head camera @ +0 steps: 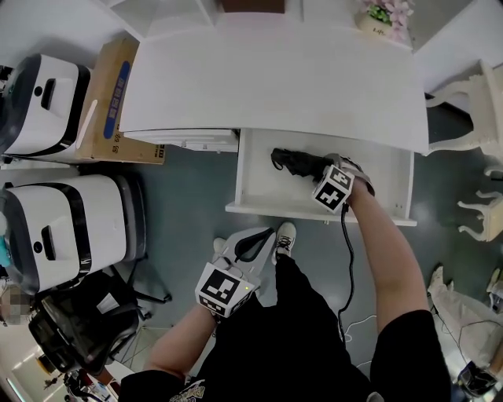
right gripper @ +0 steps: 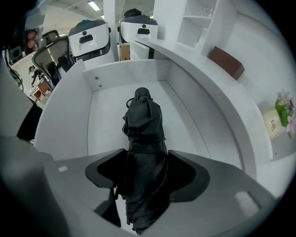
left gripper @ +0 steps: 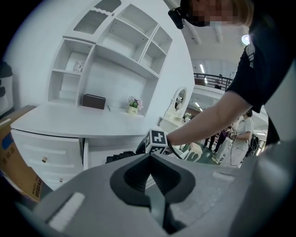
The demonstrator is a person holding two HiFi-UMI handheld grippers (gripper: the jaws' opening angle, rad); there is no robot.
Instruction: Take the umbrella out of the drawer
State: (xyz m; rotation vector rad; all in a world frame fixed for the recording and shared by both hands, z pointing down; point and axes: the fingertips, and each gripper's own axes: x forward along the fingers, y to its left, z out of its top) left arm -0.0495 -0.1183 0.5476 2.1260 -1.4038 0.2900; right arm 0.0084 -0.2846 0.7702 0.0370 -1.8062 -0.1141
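A black folded umbrella [head camera: 295, 161] lies inside the open white drawer [head camera: 275, 210] under the desk. My right gripper [head camera: 318, 168] reaches into the drawer and is shut on the umbrella's near end. In the right gripper view the umbrella [right gripper: 144, 120] runs away from me along the drawer floor, pinched between both jaws of the right gripper [right gripper: 144, 173]. My left gripper [head camera: 255, 243] hangs low in front of the drawer, beside the person's leg, shut and holding nothing. In the left gripper view, the left gripper [left gripper: 149, 159] points toward the drawer and the umbrella [left gripper: 120, 157].
A white desk [head camera: 275, 78] tops the drawer, with a brown box [right gripper: 225, 62] and a flower pot [head camera: 385, 16] at its back. A cardboard box [head camera: 118, 102], two white machines [head camera: 47, 102] [head camera: 71, 228] and a black chair [head camera: 78, 322] stand left. A white ornate chair [head camera: 471, 102] stands right.
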